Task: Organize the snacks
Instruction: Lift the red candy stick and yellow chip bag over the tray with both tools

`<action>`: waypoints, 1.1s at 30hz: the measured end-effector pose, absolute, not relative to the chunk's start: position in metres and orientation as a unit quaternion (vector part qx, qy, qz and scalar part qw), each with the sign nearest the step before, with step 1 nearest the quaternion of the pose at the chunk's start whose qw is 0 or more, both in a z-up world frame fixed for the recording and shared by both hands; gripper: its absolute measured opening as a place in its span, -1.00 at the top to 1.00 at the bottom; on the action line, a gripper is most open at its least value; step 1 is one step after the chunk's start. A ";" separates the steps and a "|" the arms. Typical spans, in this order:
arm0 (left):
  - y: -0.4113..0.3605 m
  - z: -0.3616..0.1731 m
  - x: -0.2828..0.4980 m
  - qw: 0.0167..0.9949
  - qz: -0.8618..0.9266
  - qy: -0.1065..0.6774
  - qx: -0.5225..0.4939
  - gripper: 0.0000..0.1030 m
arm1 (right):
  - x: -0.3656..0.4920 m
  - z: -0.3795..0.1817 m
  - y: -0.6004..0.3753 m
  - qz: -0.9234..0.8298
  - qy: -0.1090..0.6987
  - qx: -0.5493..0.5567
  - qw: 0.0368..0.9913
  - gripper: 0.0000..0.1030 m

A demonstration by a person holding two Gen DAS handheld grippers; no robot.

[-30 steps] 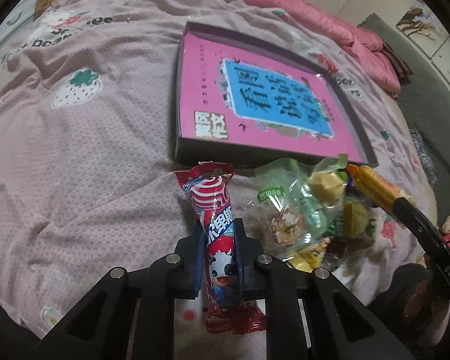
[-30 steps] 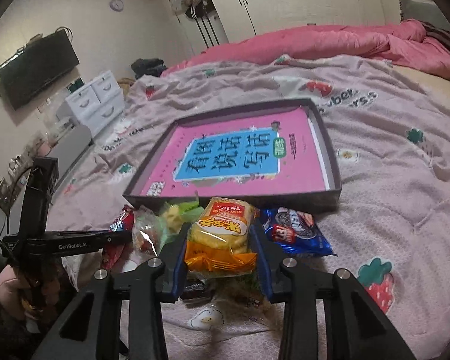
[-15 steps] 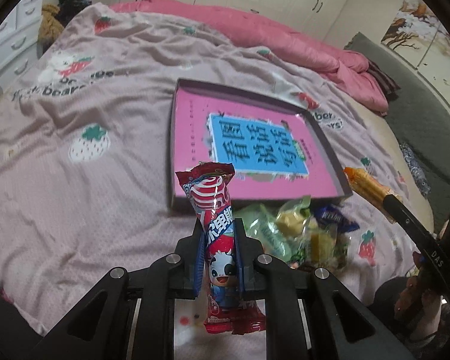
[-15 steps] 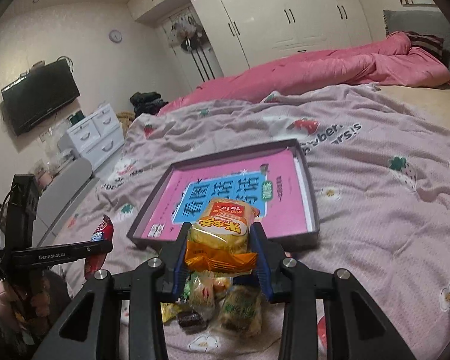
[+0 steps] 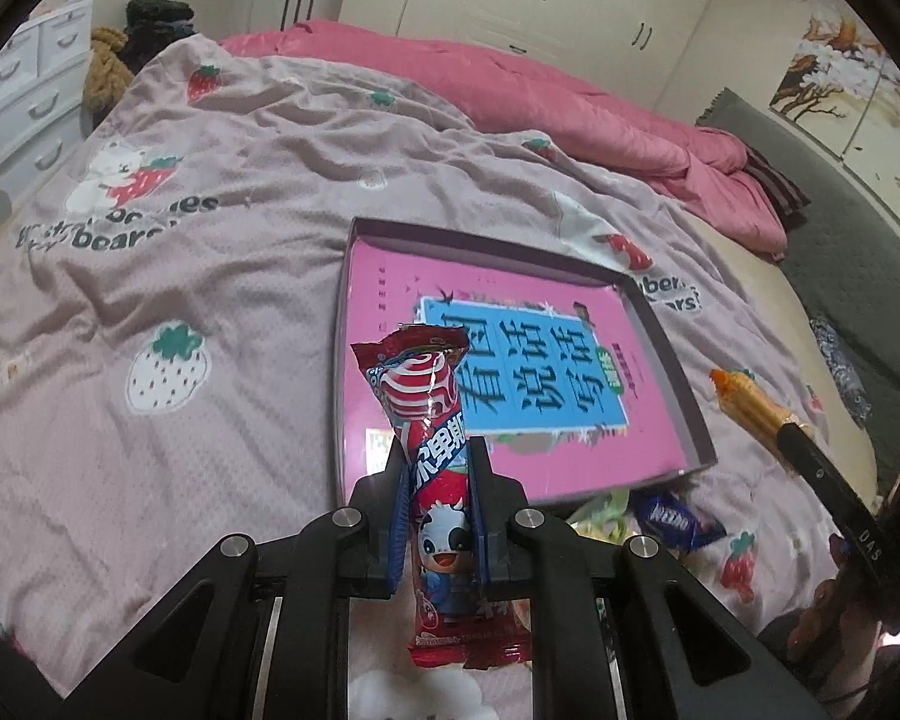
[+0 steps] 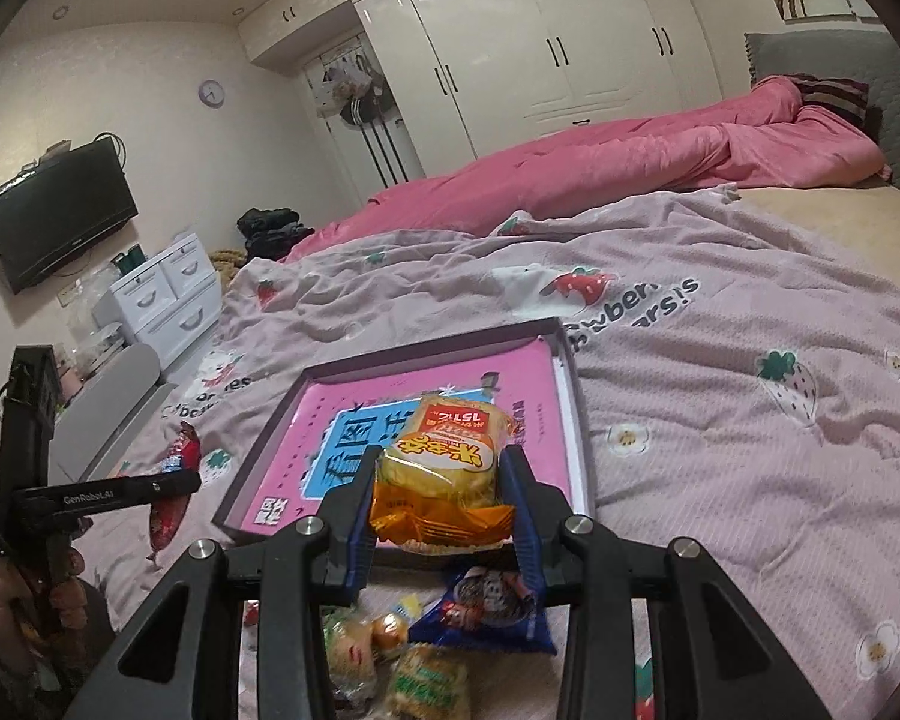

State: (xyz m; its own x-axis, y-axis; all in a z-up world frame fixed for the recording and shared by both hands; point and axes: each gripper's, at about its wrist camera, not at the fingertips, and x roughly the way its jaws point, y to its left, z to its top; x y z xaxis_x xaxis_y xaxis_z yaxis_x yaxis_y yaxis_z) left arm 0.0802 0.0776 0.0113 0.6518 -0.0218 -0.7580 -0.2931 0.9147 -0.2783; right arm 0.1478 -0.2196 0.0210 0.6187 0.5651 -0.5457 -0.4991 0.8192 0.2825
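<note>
My left gripper is shut on a long red lollipop packet with a cartoon cow, held upright above the bed, near the front left corner of the shallow tray with a pink and blue printed bottom. My right gripper is shut on a yellow-orange snack packet, lifted in front of the tray's near edge. A blue cookie packet and several small wrapped snacks lie on the bedspread below it. The blue packet also shows in the left wrist view.
The tray lies on a pink strawberry-print bedspread. A rolled pink duvet lies along the far side. White drawers and a wall TV stand beyond the bed. The left gripper shows at the right view's left edge.
Both grippers have risen with their packets. The snack pile has dropped toward the lower edge of both views, and the tray now sits farther below and ahead.
</note>
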 end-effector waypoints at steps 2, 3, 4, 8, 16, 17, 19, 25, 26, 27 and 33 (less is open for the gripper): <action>0.079 0.011 0.086 0.890 0.078 0.408 -0.188 0.67 | 0.152 0.020 -0.219 0.295 0.321 0.051 0.899 0.25; 0.079 0.011 0.088 0.890 0.079 0.408 -0.188 0.67 | 0.152 0.020 -0.219 0.294 0.320 0.049 0.899 0.25; 0.081 0.010 0.092 0.890 0.080 0.408 -0.189 0.67 | 0.153 0.019 -0.218 0.293 0.319 0.045 0.900 0.25; 0.085 0.005 0.104 0.891 0.084 0.406 -0.187 0.67 | 0.162 0.016 -0.214 0.292 0.318 0.034 0.901 0.25; 0.086 -0.011 0.133 0.893 0.075 0.407 -0.181 0.67 | 0.174 0.003 -0.206 0.285 0.329 0.015 0.900 0.25; 0.086 -0.014 0.136 0.892 0.073 0.408 -0.181 0.67 | 0.175 0.002 -0.206 0.286 0.331 0.014 0.899 0.25; 0.085 -0.020 0.141 0.888 0.070 0.416 -0.185 0.67 | 0.178 -0.003 -0.203 0.285 0.336 0.010 0.898 0.25; 0.079 -0.036 0.155 0.881 0.064 0.437 -0.170 0.67 | 0.188 -0.015 -0.199 0.278 0.357 0.002 0.892 0.25; 0.078 -0.038 0.156 0.880 0.063 0.440 -0.166 0.67 | 0.190 -0.018 -0.199 0.277 0.360 0.000 0.891 0.25; 0.077 -0.039 0.157 0.880 0.063 0.440 -0.165 0.67 | 0.191 -0.019 -0.198 0.275 0.363 -0.001 0.890 0.25; 0.074 -0.048 0.160 0.877 0.059 0.452 -0.153 0.67 | 0.197 -0.030 -0.194 0.272 0.379 -0.008 0.885 0.25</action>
State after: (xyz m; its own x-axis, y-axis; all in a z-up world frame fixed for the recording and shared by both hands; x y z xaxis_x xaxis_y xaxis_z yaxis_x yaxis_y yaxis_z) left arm 0.1602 0.0738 -0.0481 0.5850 -0.0356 -0.8103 -0.2418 0.9460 -0.2161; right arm 0.1969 -0.1937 -0.0300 0.5657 0.4743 -0.6745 -0.4868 0.8523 0.1911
